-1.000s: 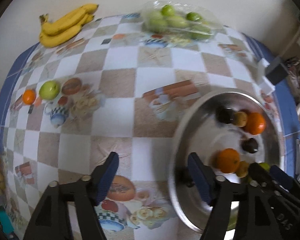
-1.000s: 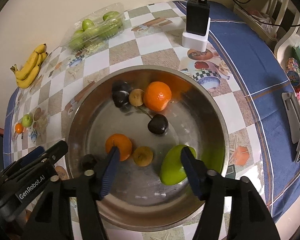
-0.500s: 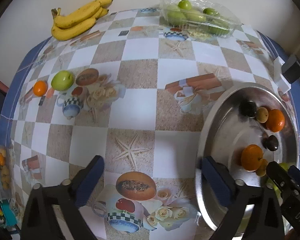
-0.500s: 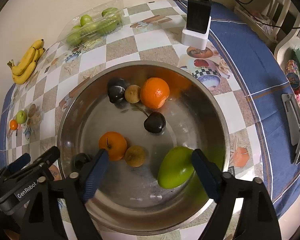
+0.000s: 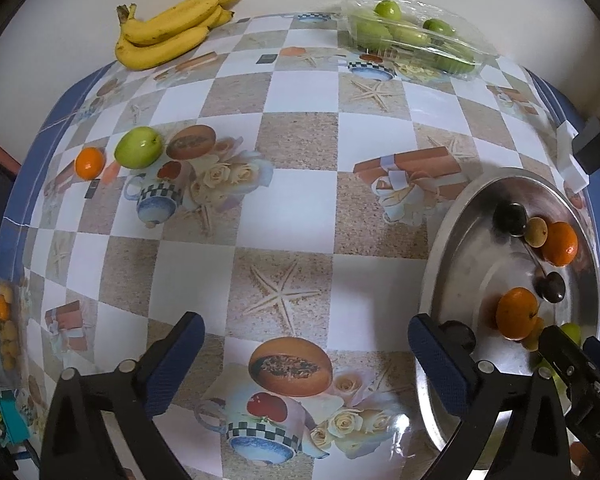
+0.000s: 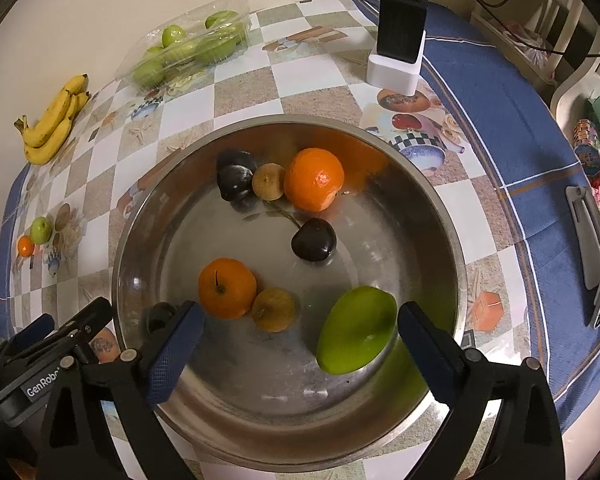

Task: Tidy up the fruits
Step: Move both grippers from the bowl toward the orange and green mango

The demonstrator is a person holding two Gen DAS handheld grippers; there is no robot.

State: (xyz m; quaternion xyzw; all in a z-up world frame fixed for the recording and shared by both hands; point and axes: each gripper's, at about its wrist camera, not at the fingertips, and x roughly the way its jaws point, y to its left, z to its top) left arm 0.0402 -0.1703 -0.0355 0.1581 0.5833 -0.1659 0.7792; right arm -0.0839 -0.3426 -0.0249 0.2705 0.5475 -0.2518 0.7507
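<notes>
With both the left gripper and right gripper just spread apart and empty, we judge the green fruit delivered into the bowl; next, fetching the apple.

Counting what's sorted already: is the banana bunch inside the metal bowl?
No, the banana bunch lies on the tablecloth by the wall, apart from the metal bowl.

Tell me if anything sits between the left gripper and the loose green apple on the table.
Nothing visible does. The left gripper, jaws open and empty, hangs over bare patterned tablecloth, and the stretch toward the green apple holds only printed pictures. A small orange sits just beside the apple, on its far side.
</notes>
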